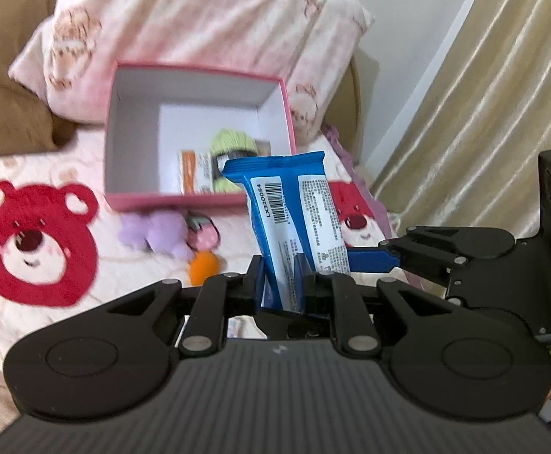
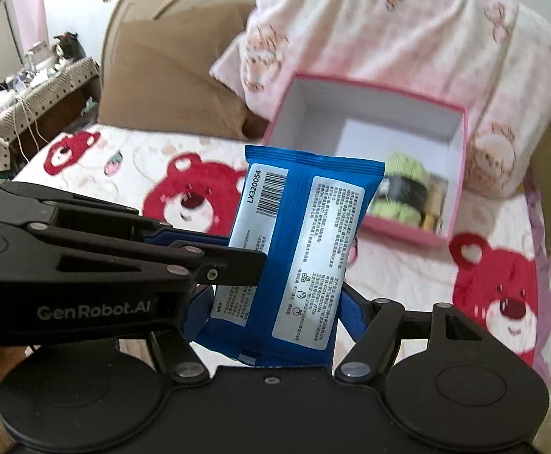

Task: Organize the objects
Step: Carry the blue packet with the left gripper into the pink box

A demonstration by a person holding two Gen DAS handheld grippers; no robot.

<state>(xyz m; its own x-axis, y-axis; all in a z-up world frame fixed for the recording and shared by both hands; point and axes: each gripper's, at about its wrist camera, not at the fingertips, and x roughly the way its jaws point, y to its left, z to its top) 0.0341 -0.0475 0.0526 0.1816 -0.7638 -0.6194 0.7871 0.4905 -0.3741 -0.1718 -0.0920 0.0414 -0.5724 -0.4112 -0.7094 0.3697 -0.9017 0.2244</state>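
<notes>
The blue pack (image 2: pixel 298 253) stands upright above the bed, with the pink box (image 2: pixel 453 174) at one o'clock beyond it; the left gripper (image 1: pixel 283 283) pinches its lower edge, jaws narrow; the right gripper (image 2: pixel 275 295) clasps its width, jaws wide on it. It looks light, soft and slick; gripping low near the seam seems safest, as the film may slip.

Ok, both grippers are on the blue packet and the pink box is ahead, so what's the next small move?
Probably carry the blue packet forward over the pink box, then release. The left gripper pinches its edge and the right gripper spans its width, so it is held clear of the bed. The box stands open, with green yarn filling only one corner.
</notes>
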